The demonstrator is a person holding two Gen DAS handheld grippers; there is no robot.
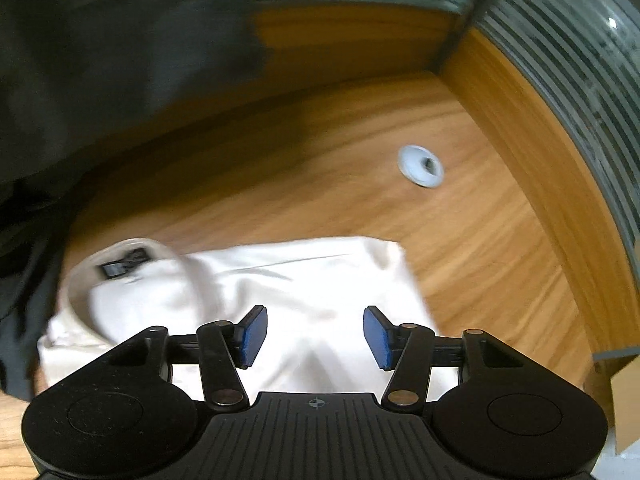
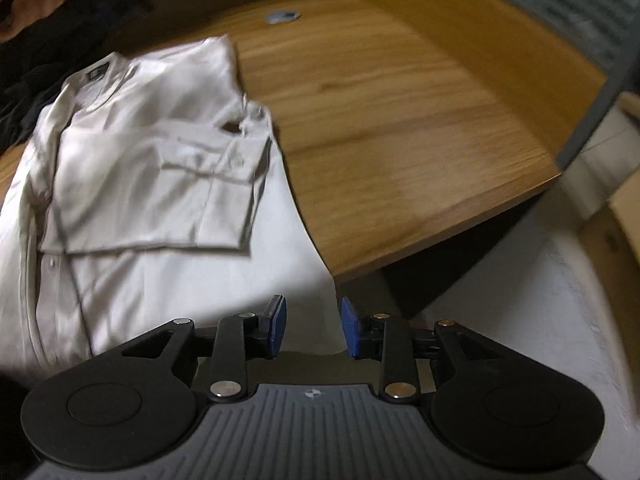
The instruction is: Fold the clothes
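Blue-padded jaws of your left gripper [image 1: 315,336] and right gripper [image 2: 313,329] stand apart, holding nothing. Dark clothing [image 1: 100,80] crowds the wooden table [image 2: 400,120]; your cream satin shirt [image 2: 152,152] lies folded, sleeve across.

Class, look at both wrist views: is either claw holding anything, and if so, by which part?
Nothing is held. The left claw and right claw both stand open above the shirt, pads clear of it.
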